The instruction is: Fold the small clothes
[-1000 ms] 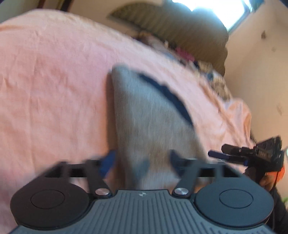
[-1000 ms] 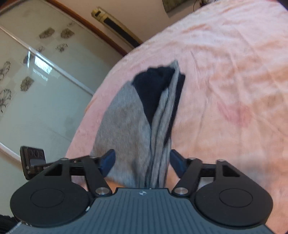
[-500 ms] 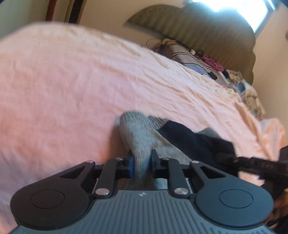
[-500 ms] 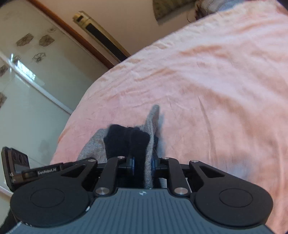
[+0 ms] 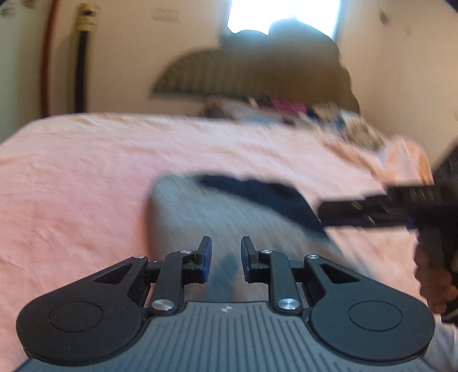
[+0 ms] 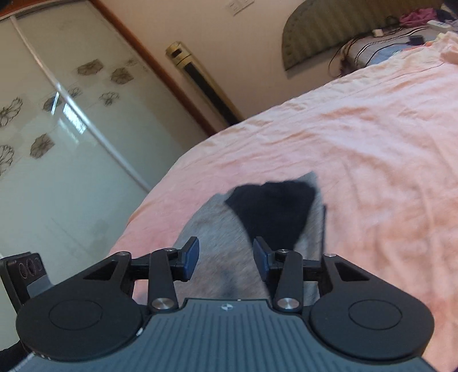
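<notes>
Both my claws have just been opening. The left claw and right claw stand released, pads clear of the grey sock lying ahead of them on the bed.

A grey-and-navy garment lies on the pink-sheeted bed.

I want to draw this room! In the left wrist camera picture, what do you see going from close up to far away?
left gripper → gray garment with a dark patch lying on the pink bedsheet → blurry pile of clothes at the far end of the bed → dark striped headboard → bright window.
</notes>
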`<action>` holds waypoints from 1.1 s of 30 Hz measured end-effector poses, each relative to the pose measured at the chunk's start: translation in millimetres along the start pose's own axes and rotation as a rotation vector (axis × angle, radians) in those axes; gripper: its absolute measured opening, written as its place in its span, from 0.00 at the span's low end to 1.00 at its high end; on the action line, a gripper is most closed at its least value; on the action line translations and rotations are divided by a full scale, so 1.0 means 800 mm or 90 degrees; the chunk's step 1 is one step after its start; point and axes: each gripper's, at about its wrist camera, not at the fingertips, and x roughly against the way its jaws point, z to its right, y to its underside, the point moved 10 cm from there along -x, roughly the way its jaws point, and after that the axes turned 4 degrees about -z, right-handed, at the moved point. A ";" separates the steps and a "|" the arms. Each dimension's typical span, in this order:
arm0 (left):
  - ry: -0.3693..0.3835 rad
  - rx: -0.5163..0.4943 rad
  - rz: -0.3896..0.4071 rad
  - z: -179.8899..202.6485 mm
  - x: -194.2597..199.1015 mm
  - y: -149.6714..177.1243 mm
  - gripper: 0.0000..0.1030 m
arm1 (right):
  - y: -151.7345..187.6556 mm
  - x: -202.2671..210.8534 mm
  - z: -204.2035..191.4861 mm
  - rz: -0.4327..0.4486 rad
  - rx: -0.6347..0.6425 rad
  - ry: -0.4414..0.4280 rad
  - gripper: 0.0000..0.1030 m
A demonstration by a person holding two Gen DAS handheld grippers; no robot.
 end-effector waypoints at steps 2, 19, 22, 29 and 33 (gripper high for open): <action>-0.042 -0.083 0.016 0.014 -0.013 0.016 0.21 | 0.023 -0.032 0.013 -0.051 0.018 0.060 0.48; -0.034 -0.054 -0.045 0.020 0.046 0.081 0.85 | 0.089 0.041 -0.014 -0.037 -0.006 0.067 0.49; -0.035 -0.051 -0.019 0.020 0.066 0.084 0.85 | 0.093 0.061 -0.031 -0.021 0.010 0.046 0.55; -0.107 -0.092 -0.049 0.011 0.064 0.120 0.85 | 0.123 0.046 -0.010 -0.040 -0.014 0.053 0.58; -0.118 -0.026 -0.018 -0.011 0.075 0.106 0.85 | 0.122 0.044 -0.010 -0.041 -0.023 0.046 0.60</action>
